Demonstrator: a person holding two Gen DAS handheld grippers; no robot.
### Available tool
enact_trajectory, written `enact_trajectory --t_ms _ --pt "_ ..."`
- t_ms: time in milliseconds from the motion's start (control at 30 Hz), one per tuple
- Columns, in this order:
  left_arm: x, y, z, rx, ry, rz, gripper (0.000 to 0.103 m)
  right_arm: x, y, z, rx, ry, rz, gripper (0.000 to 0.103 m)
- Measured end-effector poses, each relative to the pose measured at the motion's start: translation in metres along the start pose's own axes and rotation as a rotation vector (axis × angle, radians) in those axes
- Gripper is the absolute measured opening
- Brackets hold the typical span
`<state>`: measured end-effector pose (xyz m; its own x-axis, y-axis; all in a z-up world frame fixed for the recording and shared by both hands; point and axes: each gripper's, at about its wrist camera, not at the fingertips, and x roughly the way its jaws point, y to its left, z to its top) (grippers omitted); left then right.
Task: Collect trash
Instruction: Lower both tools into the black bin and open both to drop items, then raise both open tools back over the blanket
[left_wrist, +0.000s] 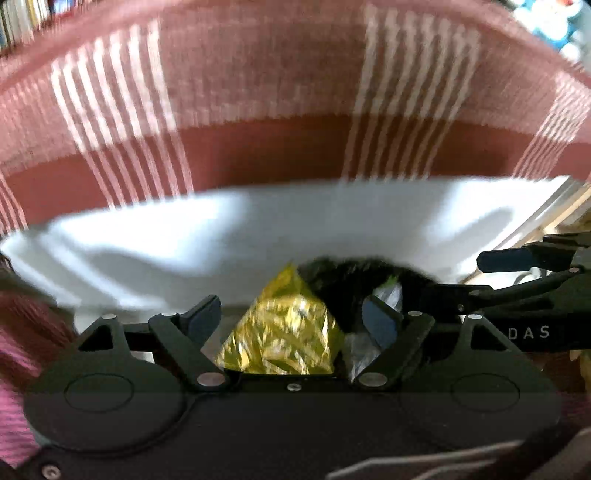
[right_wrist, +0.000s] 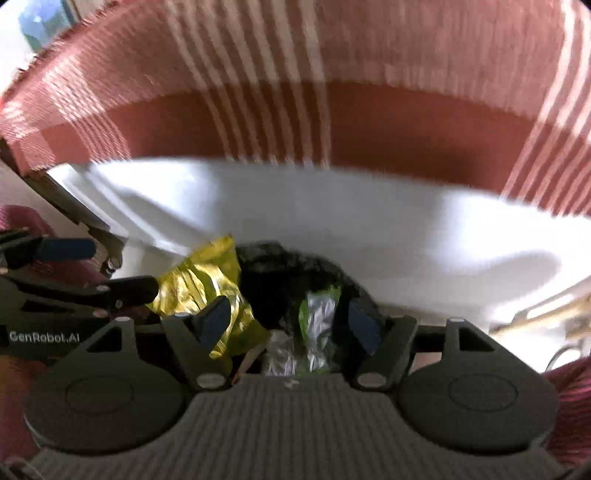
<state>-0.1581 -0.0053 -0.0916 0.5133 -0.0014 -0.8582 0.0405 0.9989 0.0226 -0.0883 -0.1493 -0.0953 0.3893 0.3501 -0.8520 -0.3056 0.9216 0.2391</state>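
Mid-collection: my left gripper (left_wrist: 291, 317) clenched on gold wrapper (left_wrist: 284, 332); right gripper (right_wrist: 291, 321) on green wrapper (right_wrist: 317, 325). Next: find bin.

A shiny gold wrapper (left_wrist: 282, 332) is crumpled into a pointy lump. Just beside it sits a crinkly silver and green wrapper (right_wrist: 317, 317), also crushed. A fuzzy black thing (right_wrist: 280, 273) lies right behind them, touching both. All three are blurry.
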Motion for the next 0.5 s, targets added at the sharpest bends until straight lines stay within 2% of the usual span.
enact_trajectory --t_ms 300,500 --pt "-0.094 0.004 0.049 0.067 -0.283 -0.068 0.091 -0.091 0.005 0.038 -0.102 -0.219 0.008 0.084" --pt "-0.126 -0.002 0.099 0.105 -0.444 -0.088 0.093 -0.146 -0.004 0.076 -0.106 -0.385 -0.032 0.085"
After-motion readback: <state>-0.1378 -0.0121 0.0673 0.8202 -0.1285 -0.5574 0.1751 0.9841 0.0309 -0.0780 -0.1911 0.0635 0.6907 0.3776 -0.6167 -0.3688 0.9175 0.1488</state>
